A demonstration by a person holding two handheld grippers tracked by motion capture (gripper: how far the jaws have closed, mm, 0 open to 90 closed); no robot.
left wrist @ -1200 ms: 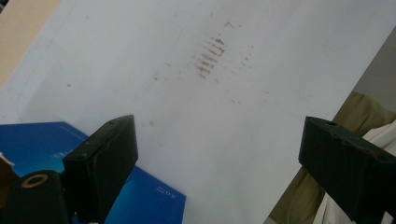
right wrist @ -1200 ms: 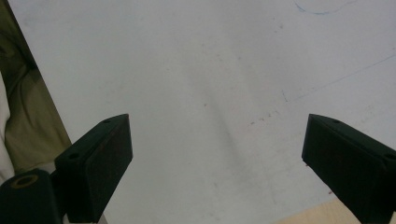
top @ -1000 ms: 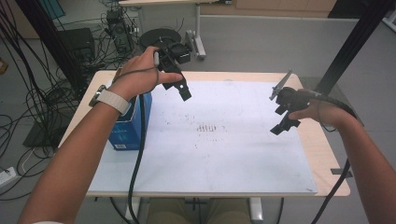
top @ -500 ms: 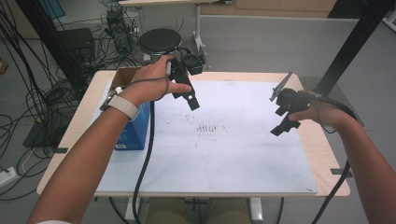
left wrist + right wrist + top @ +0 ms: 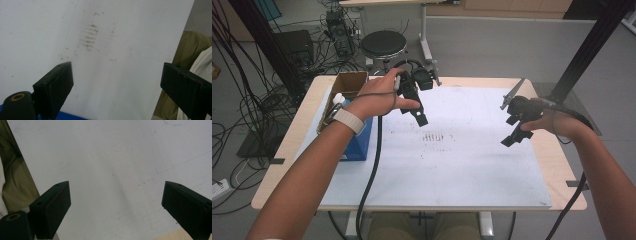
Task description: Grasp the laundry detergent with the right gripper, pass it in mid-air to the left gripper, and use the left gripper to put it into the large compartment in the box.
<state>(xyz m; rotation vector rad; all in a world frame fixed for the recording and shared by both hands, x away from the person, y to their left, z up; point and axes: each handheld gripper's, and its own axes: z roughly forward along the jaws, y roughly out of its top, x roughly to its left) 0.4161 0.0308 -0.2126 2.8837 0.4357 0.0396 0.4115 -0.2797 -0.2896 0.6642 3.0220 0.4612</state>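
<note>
**Two open grippers over the white sheet**

Both of your grippers hang above the counter [image 5: 292,150] with their jaws spread wide and nothing between them.

Your left gripper [image 5: 418,112] sits over the far left part of the sheet [image 5: 462,170], just past the box [image 5: 349,92] at the counter's left edge. Its jaws point down and toward the middle of the sheet. In the left gripper view [image 5: 115,82] the two black jaws stand far apart, and between them you see bare sheet with a patch of small brown marks [image 5: 88,37] further ahead. In the high view those marks [image 5: 438,137] lie near the sheet's centre, just beyond your left gripper's tips and between your two hands.

Your right gripper [image 5: 512,130] hovers over the right side of the sheet, close to its right edge, well apart from the left one. Its grey plate [image 5: 512,92] sticks up on the far side. In the right gripper view [image 5: 116,202] the jaws are equally wide, with plain sheet below them and a strip of bare counter [image 5: 165,236] at the bottom right corner.

Your left hand [image 5: 377,95] wraps the gripper body with the cable [image 5: 372,170] trailing down over the near edge. A blue box [image 5: 362,142] stands under your left wrist, touching the brown one.
</note>
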